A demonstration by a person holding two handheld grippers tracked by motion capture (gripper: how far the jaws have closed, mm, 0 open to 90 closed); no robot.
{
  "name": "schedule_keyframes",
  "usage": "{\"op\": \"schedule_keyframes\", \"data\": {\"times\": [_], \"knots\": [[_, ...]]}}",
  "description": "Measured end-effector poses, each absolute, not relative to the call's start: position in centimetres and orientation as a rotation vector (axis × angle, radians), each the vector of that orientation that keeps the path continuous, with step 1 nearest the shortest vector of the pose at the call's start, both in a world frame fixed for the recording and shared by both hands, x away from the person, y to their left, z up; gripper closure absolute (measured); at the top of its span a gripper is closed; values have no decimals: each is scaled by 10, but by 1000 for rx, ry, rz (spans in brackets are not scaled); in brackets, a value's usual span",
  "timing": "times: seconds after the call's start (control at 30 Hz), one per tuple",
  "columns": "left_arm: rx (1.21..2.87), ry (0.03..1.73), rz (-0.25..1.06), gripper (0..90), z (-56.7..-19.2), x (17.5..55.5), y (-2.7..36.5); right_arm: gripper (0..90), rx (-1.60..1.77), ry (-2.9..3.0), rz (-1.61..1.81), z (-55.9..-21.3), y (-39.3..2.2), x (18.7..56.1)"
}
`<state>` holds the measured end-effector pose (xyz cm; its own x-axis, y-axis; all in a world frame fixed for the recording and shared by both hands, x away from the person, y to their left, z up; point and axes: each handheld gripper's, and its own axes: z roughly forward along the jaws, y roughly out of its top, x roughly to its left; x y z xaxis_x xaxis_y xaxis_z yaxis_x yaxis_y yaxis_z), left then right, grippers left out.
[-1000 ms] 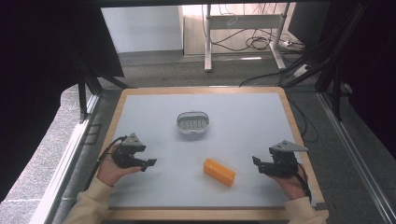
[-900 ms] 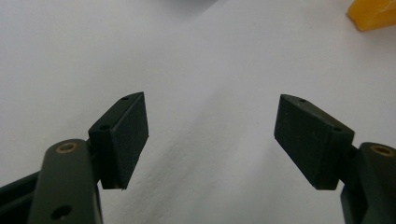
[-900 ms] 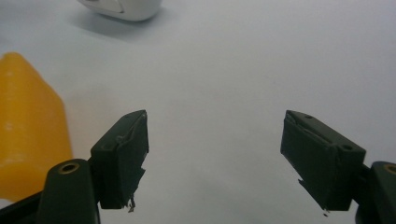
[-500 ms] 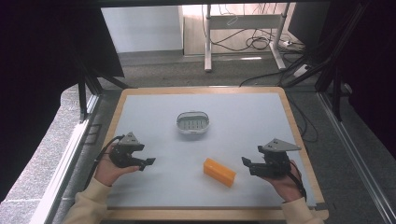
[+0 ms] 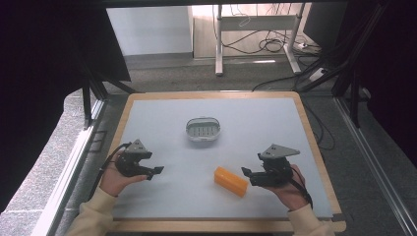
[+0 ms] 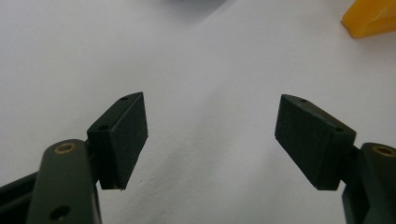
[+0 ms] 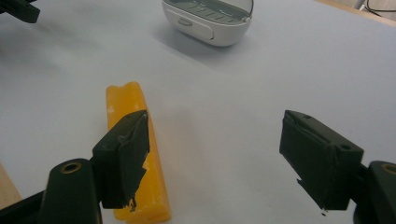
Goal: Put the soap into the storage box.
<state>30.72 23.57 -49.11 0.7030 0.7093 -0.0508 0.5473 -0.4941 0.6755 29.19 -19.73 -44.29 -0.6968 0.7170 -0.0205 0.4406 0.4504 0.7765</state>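
The orange block [image 5: 230,181] is a long, flat-sided bar of bright yellow-orange, glossy, with rounded ends and a shallow notch in the end that faces away in the right gripper view [image 7: 135,149]. It lies flat on the grey table top [image 5: 255,123], slanted, just beside the tips of the right gripper [image 5: 247,174], which points at it from the side. In the right gripper view the bar runs along and partly behind that gripper's left jaw, outside the gap, not between the pads; whether it touches the jaw I cannot tell. The jaws stand spread wide, with bare table between them, and the pads' black lining [image 7: 126,158] is torn at the lower edges.

Farther ahead of the right gripper, well apart from the block, sits a small white oval case [image 5: 202,129] with a grey ridged top under a clear lid and a button on its front [image 7: 208,18]. Nothing lies between the right gripper and the block.

The left gripper [image 5: 156,171], held in the left hand [image 5: 115,179], is well apart across the table, its jaws also spread over bare surface [image 6: 210,135]; one end of the block shows far ahead of it [image 6: 371,18].
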Motion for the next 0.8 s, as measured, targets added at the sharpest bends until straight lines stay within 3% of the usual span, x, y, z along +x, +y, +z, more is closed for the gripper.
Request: {"op": "schedule_keyframes", "data": {"times": [0.8], "knots": [[2246,936,299,249,-492,307,233,280,826,2696,793,-453,-151,301]]}}
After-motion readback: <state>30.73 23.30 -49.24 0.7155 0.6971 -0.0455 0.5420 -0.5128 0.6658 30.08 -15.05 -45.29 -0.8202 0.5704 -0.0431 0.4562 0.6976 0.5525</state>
